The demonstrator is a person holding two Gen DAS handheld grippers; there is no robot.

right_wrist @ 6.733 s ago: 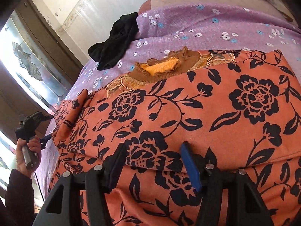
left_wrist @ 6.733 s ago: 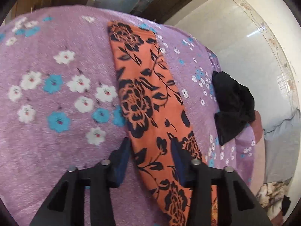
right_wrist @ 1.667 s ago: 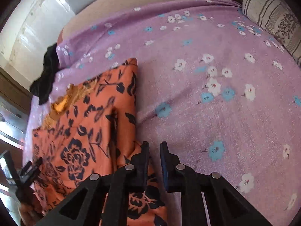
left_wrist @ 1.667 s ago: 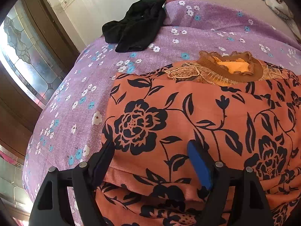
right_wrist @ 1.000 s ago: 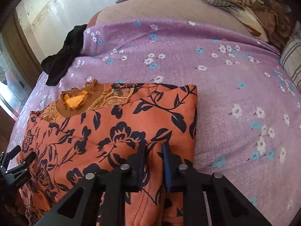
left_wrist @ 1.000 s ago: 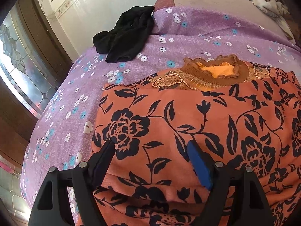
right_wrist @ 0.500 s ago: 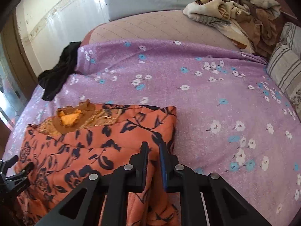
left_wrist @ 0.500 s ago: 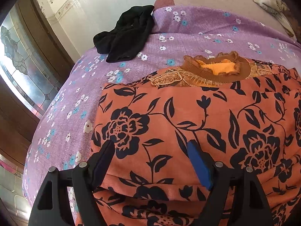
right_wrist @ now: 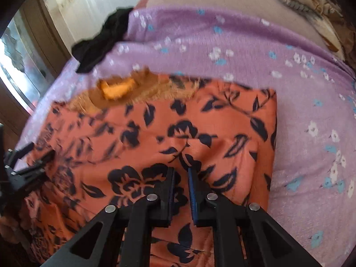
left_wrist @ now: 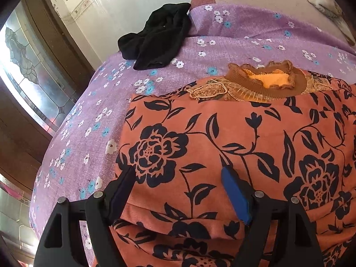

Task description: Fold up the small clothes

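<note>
An orange garment with black flowers (left_wrist: 233,138) lies folded on the purple flowered bedspread (left_wrist: 222,42); its brown and yellow neck frill (left_wrist: 264,80) points away from me. My left gripper (left_wrist: 178,173) is open, its fingers resting over the garment's near left part. In the right wrist view the garment (right_wrist: 155,133) fills the middle. My right gripper (right_wrist: 180,173) is nearly shut, pinching a raised ridge of the orange cloth near its right part. The left gripper (right_wrist: 26,162) shows at the left edge there.
A black garment (left_wrist: 155,37) lies bunched at the far left edge of the bed, also in the right wrist view (right_wrist: 102,40). A crumpled beige blanket (right_wrist: 309,2) lies at the far right. A wall and a glass door (left_wrist: 29,71) stand to the left.
My right gripper has come down and forward over the garment, which now looks closer and blurred. The left gripper has barely moved and stays open.
</note>
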